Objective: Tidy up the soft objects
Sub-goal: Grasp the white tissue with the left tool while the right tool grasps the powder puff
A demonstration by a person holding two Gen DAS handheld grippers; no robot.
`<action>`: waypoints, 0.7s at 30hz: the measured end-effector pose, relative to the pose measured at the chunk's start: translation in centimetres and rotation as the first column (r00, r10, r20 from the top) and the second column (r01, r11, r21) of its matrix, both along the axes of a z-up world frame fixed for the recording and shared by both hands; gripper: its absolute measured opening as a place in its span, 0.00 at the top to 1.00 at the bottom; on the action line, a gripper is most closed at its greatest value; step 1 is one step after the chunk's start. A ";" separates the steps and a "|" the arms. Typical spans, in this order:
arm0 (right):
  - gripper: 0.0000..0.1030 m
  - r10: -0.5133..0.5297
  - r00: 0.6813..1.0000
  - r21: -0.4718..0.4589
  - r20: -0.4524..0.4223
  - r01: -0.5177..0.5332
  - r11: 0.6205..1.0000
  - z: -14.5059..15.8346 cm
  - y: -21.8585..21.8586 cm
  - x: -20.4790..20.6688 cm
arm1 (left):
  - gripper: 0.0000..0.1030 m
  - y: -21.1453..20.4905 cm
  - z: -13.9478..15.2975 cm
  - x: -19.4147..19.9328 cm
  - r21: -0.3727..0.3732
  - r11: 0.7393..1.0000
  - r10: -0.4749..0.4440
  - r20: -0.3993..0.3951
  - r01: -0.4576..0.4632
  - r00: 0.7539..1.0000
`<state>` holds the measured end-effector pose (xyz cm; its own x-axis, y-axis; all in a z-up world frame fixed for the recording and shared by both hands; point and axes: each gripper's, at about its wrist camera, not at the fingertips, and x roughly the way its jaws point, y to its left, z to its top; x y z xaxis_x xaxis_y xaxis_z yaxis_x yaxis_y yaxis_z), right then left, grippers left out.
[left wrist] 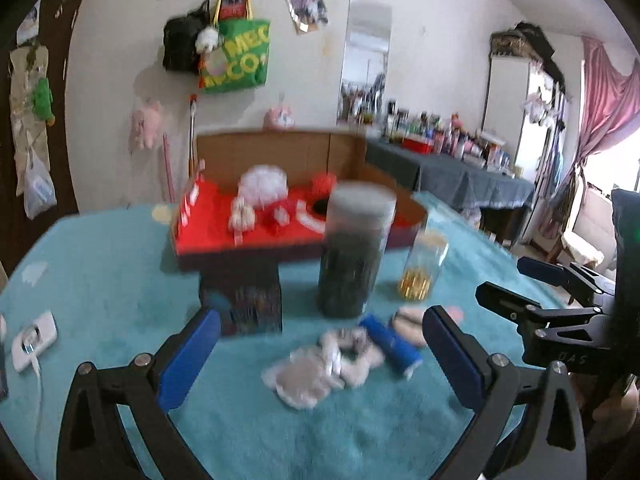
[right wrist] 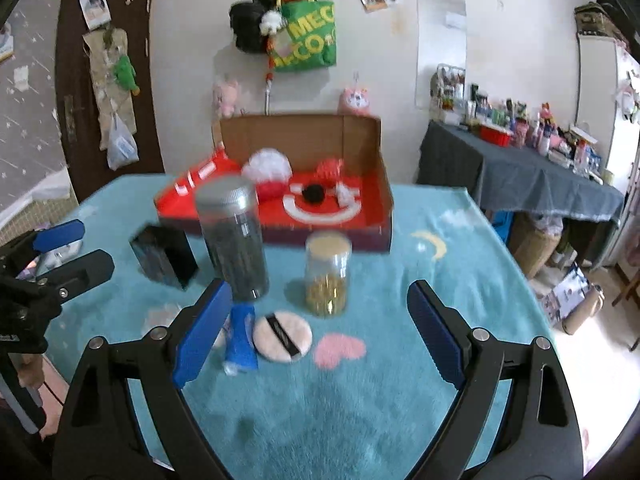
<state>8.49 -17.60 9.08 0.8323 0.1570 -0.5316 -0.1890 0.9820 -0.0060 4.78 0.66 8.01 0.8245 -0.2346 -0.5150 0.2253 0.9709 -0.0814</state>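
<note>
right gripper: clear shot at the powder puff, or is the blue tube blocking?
Probably yes. The right gripper has its jaws open, and the powder puff lies flat on the blanket between them. The blue tube touches its left edge; nothing covers it.

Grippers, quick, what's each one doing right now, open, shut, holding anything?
Left gripper: open, holding nothing, above the white cloth.
Right gripper: open, holding nothing, above the powder puff.
</note>
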 end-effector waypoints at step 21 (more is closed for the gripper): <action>0.13 0.113 0.952 0.015 -0.284 -0.113 0.993 -7.1 1.3 5.8 | 0.08 1.9 -6.0 3.0 0.065 0.997 0.048 -0.218 -0.035 0.975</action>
